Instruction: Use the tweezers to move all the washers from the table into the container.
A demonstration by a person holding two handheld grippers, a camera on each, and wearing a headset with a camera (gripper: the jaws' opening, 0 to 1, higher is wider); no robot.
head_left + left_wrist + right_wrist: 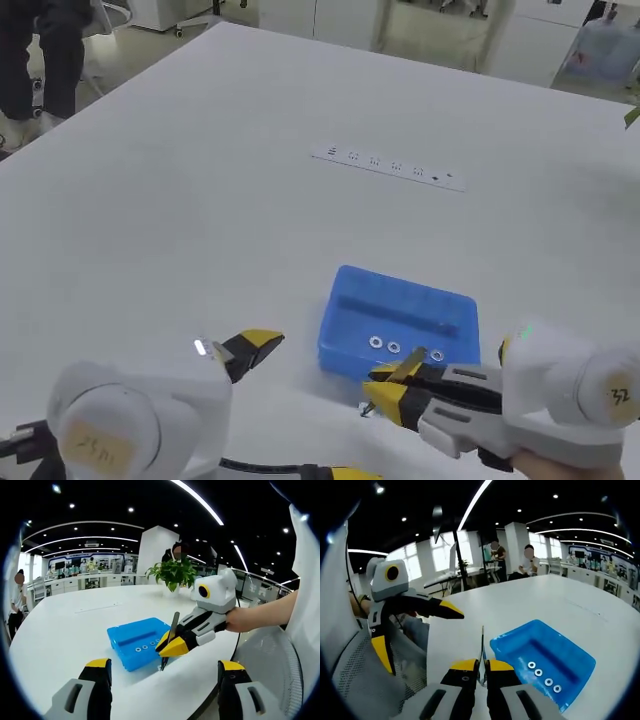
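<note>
A blue container (400,300) stands near the table's front edge with three washers (394,348) lying in a row inside. In the right gripper view the container (570,655) holds several washers (544,677). My right gripper (385,388) is shut on the tweezers (482,647), whose tips (367,408) point down just in front of the container's near wall. My left gripper (310,405) hangs to the left of the container, wide open with nothing between its fingers. From the left gripper view, the tweezers (170,637) stand beside the container (135,642).
A flush socket strip (390,165) sits in the white table (200,200) beyond the container. A potted plant (172,572) stands at the table's far side. A mesh chair (360,675) is close by. People stand in the background.
</note>
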